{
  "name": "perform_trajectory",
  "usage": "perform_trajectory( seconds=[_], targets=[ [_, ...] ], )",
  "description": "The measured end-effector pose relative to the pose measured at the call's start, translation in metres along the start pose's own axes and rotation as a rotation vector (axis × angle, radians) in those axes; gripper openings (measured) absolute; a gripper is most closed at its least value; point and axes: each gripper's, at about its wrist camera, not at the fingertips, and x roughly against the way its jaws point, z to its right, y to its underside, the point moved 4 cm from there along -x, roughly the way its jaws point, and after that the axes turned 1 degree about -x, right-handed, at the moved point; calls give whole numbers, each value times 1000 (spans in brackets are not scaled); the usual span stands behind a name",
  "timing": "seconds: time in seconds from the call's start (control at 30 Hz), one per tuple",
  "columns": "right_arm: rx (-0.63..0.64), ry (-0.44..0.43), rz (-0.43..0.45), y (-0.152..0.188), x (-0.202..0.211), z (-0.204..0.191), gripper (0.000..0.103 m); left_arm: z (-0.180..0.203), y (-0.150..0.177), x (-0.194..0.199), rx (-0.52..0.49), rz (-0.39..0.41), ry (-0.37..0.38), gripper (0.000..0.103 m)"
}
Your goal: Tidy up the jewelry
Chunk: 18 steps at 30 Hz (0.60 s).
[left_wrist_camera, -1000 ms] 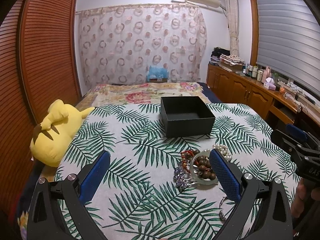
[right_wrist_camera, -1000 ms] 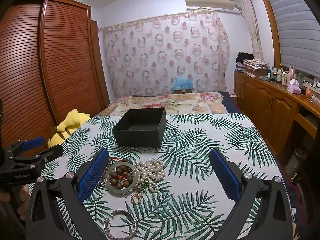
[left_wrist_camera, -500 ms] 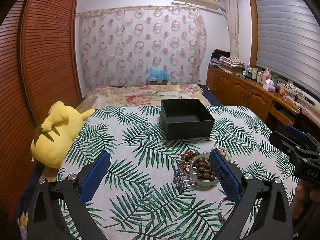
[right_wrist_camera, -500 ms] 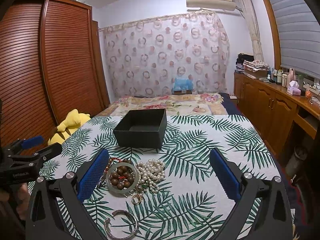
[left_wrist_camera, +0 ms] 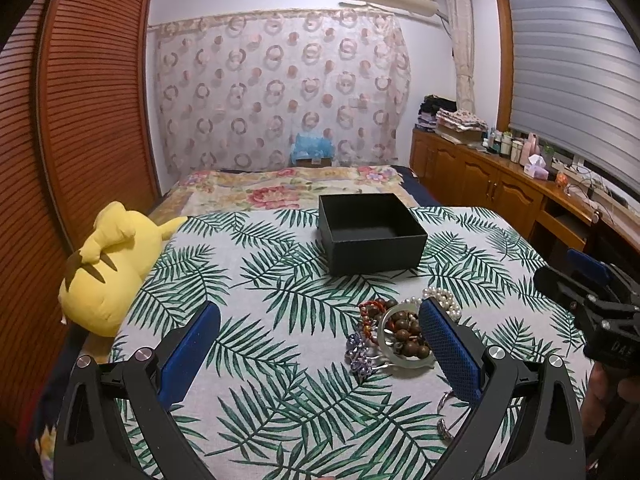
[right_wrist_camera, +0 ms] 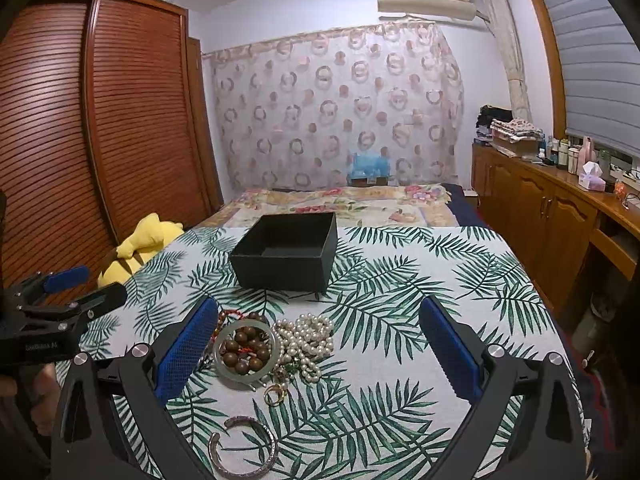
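An open black box stands empty on the leaf-print cloth. In front of it lies a jewelry pile: a pale jade bangle around brown wooden beads, a pearl necklace, a red bead string, a purple piece, a gold ring and a silver cuff bracelet. My left gripper is open and empty, the pile by its right finger. My right gripper is open and empty, hovering over the pile.
A yellow plush toy lies at the cloth's left edge. A wooden wardrobe runs along the left. Wooden cabinets with bottles and tissues line the right wall. A floral blanket lies beyond the box.
Both grippers have risen or drawn back very slightly; the pile sits a touch lower in the views. Nothing was taken hold of.
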Motion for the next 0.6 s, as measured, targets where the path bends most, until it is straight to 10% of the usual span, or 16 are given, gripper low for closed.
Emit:
perform_trajectory(
  seconds=[0.23,0.6],
  targets=[
    [56,-76,-93,22,-12,-6,96,6,18,-16,-37,-65,29,96],
    [109,-171,-299,65,-39,-13,49,11,39,-39,-66,-150,98,96]
  ],
)
